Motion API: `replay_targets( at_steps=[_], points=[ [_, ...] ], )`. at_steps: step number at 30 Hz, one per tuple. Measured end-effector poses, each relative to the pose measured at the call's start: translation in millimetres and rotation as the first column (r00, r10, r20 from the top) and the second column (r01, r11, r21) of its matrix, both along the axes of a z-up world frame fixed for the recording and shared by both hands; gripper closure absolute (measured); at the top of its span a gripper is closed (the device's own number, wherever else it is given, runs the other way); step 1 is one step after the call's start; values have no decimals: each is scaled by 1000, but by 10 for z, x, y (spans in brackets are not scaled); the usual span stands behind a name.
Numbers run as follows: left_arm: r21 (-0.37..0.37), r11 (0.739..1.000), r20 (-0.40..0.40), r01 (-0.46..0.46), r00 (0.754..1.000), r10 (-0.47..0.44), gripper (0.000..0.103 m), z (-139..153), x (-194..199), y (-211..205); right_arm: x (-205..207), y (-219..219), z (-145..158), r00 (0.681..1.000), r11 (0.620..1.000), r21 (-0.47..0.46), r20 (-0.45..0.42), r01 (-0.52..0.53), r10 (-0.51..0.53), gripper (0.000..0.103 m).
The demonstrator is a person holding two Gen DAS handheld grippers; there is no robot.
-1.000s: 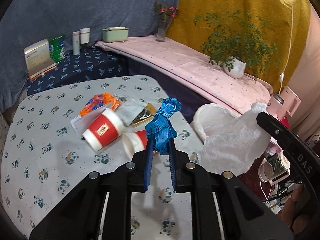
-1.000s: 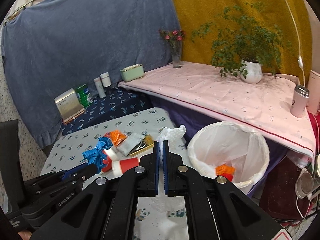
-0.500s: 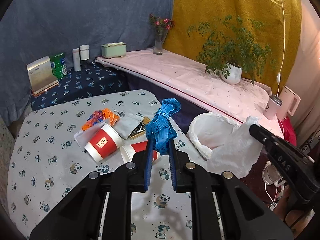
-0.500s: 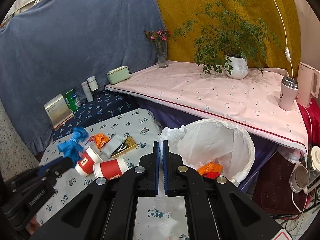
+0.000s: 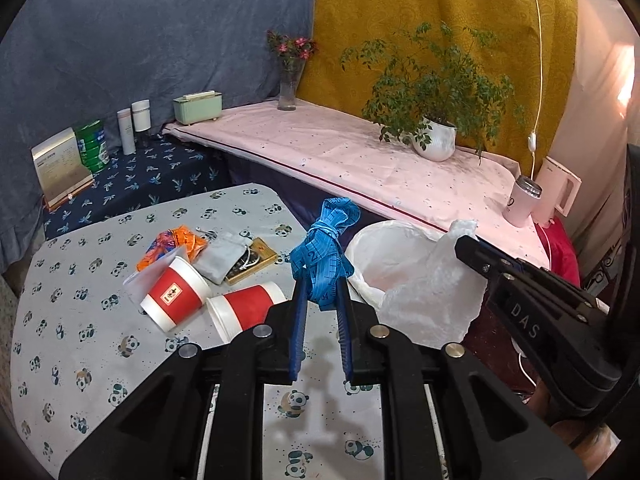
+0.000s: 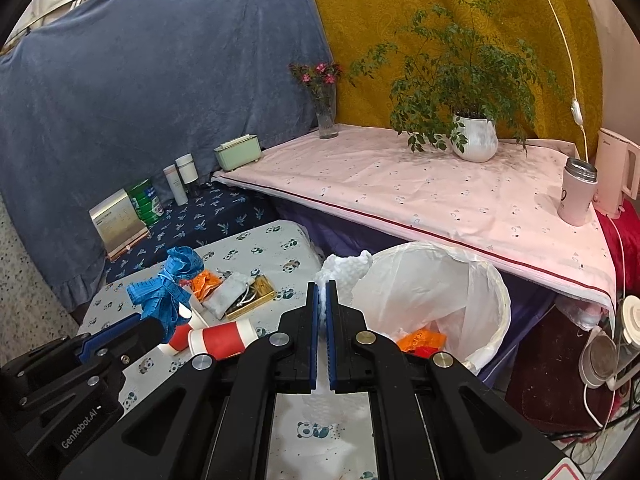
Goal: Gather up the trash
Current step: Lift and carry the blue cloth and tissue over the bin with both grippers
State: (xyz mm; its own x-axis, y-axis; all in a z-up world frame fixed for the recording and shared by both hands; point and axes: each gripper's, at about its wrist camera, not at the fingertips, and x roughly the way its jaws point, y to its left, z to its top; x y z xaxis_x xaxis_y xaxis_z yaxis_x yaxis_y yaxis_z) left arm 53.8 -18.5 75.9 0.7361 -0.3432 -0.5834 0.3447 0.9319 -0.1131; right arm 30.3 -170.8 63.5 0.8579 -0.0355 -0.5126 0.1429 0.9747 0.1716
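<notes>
My left gripper (image 5: 321,292) is shut on a bundled blue measuring tape (image 5: 322,248), held above the panda-print table (image 5: 80,360). In the right wrist view the same tape (image 6: 166,292) sticks up from the left gripper (image 6: 162,322) at the left. My right gripper (image 6: 322,292) is shut on the edge of the white bin liner (image 6: 346,270), and appears in the left wrist view as a black arm (image 5: 466,242) pinching the liner (image 5: 432,300). The lined white bin (image 6: 492,292) stands off the table's right edge with orange and red trash (image 6: 420,340) inside. Two red paper cups (image 5: 176,292) (image 5: 250,306) lie on the table.
An orange wrapper (image 5: 172,244), a grey pouch (image 5: 218,258) and a gold box (image 5: 252,266) lie behind the cups. A pink-covered shelf (image 5: 340,156) carries a potted plant (image 5: 436,144), a flower vase (image 5: 288,88), a pink tumbler (image 5: 524,200) and a kettle (image 5: 558,190).
The left gripper has lifted and drawn back with the blue tape, so the cups look farther away. In the right wrist view, the tape has shifted left and the bin sits more in view.
</notes>
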Motion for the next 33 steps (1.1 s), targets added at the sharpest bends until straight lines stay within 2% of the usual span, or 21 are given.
replay_targets(
  at_steps=[5,9,19,27,30,33],
  points=[
    [36,999,22,-29,999,28,89,-84,-27,-6,13,-100,-68,1000,1000,10,-16,19,-19,99],
    [73,995,118,-75,991,66,89,4,-205,57,28,-110,-112,1000,1000,18,-25,20,-19,99],
    [7,994,175,-107,979,104,89,373,-772,276,-116,148,-5,999,999,17,4,-42,42,99],
    [-57,981,289,-188,937,196,89,876,-1474,463,-508,501,202,987,989,-5,65,-146,146,99],
    [-78,972,339,-224,910,237,89,1048,-1799,524,-652,593,265,979,984,-7,95,-178,178,99],
    [-97,964,356,-246,896,264,89,1147,-2001,559,-754,672,305,972,978,-2,113,-208,207,99]
  ],
)
